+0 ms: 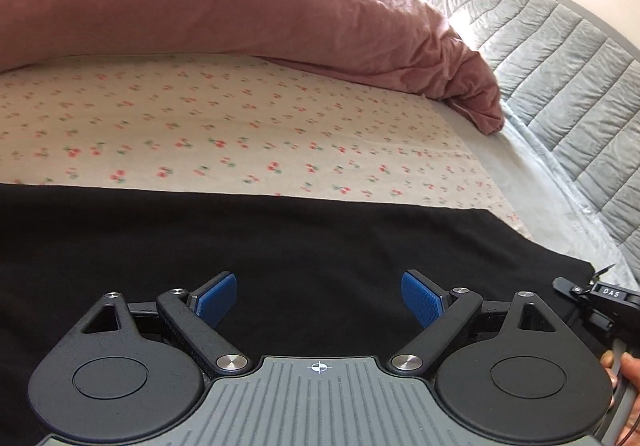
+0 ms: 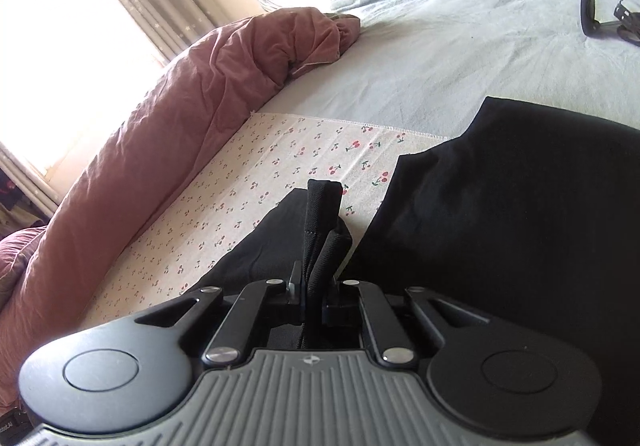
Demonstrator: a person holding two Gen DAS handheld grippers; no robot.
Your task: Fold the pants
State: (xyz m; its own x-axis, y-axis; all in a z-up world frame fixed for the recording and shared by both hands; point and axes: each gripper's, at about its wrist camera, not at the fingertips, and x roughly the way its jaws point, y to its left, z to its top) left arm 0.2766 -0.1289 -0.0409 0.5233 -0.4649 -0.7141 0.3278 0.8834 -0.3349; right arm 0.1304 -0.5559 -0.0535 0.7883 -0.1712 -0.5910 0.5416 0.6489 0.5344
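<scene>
Pants (image 1: 280, 258) flat on cherry-print sheet (image 1: 240, 126); right tool (image 2: 316, 246) clamps folded edge, lifting for fold; left tool (image 1: 319, 296) wide open, empty, above pants.

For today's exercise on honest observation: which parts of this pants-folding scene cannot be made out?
- Pants, left view: lower part hidden behind the open left gripper.
- Right gripper pads, right view: covered by the clamped black fabric.
- Small black object on the bed, right view: too small to identify.

Pants (image 1: 280, 246) matt black cloth; quilt (image 1: 240, 6) crinkled pink fabric.
</scene>
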